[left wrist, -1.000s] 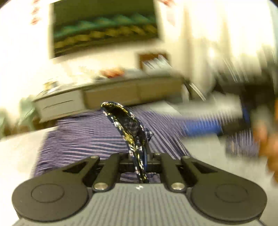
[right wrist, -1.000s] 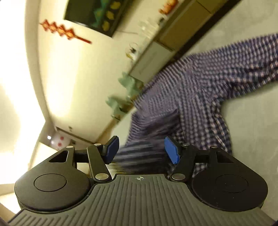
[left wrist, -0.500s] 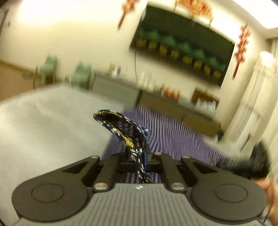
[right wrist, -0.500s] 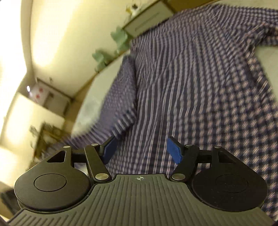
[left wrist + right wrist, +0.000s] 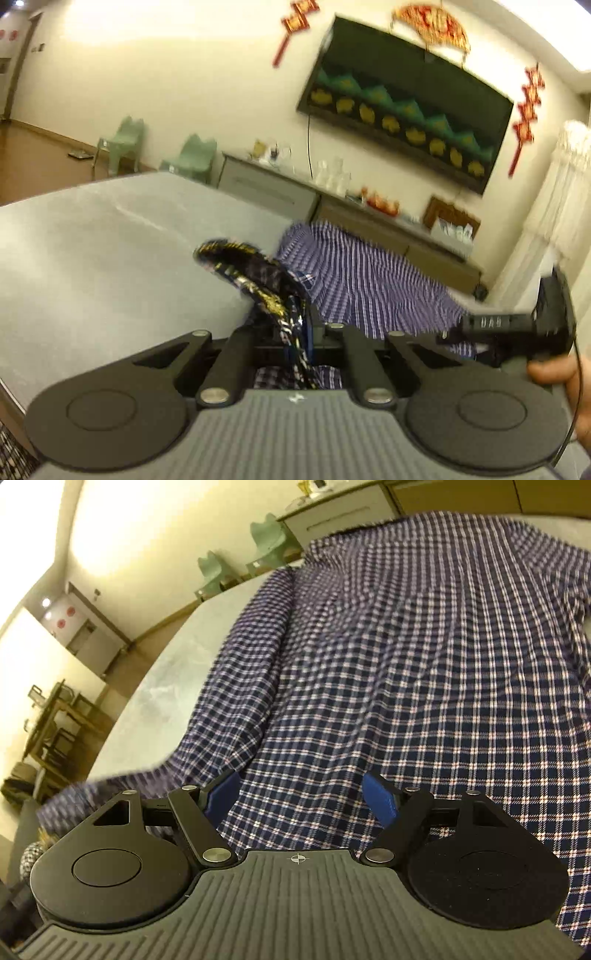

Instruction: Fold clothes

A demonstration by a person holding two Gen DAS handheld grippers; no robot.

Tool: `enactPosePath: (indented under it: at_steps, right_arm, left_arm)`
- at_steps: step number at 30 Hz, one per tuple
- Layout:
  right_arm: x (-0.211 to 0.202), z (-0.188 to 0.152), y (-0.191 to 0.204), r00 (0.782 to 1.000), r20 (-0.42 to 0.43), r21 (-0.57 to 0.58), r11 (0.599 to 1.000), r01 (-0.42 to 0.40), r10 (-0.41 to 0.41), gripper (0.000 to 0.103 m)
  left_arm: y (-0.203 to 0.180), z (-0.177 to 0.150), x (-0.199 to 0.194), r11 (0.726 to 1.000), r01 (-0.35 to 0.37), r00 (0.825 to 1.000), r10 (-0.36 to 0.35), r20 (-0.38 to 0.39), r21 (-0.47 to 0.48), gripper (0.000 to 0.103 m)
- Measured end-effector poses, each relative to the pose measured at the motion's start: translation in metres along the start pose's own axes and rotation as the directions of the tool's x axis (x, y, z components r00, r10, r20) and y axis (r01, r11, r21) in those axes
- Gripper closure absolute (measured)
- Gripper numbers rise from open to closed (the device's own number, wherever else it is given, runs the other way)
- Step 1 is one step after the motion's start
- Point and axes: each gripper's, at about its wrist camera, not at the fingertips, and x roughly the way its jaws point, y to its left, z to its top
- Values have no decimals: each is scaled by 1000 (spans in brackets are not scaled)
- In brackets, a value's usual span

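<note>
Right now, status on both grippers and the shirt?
Left gripper shut on shirt edge. Right gripper open, empty, over plaid shirt spread on table. Nothing blocking.

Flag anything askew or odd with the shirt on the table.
The plaid shirt lies rumpled, one sleeve trailing crooked toward the table edge. The left gripper pinches a bunched fold; the right gripper hovers open.

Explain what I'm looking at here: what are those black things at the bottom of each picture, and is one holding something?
No robot: a person carries a hand-held grasping tool in each hand, with a camera on each looking along its fingers. The left tool is shut on an edge of the checked shirt, which lies spread on the grey table. The right tool hovers open over the shirt, holding nothing. In the left view, the person's hand grips the right tool.
</note>
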Motion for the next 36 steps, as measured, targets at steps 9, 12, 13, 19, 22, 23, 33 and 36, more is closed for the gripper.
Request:
enactPosePath:
  at_steps: [9,12,13,19,22,23,33,36]
  right_arm:
    - [17,2,29,974,43,-160,961,224,-220,21]
    - [18,19,52,975,100,-165,963,213,-199,21]
    - [22,26,62,974,118,-173,962,211,-193,21]
    - [80,99,123,953,171,-274,916,291,-252,22]
    - [127,144,139,940,158,-272,901,337,-304,20]
    - [144,158,141,930,157,-272,891,364,-332,20]
    - [254,225,121,844,94,-302,793,529,-528,102]
    - [250,232,129,843,157,-328,778,536,-514,103]
  left_arm:
    - [14,-28,19,989,79,975,-103,-198,-125,95]
    - [15,-28,19,980,133,965,-163,-207,-150,95]
    - [16,-29,19,977,147,961,-178,-211,-156,95]
    - [16,-22,30,969,193,953,-222,-204,-154,95]
    - [16,-22,37,968,201,946,-231,-229,-147,95]
    - [17,-23,38,967,208,942,-238,-239,-145,95]
    - [20,-26,49,959,252,913,-279,-298,-126,95]
    - [21,-26,50,958,263,906,-287,-310,-119,95]
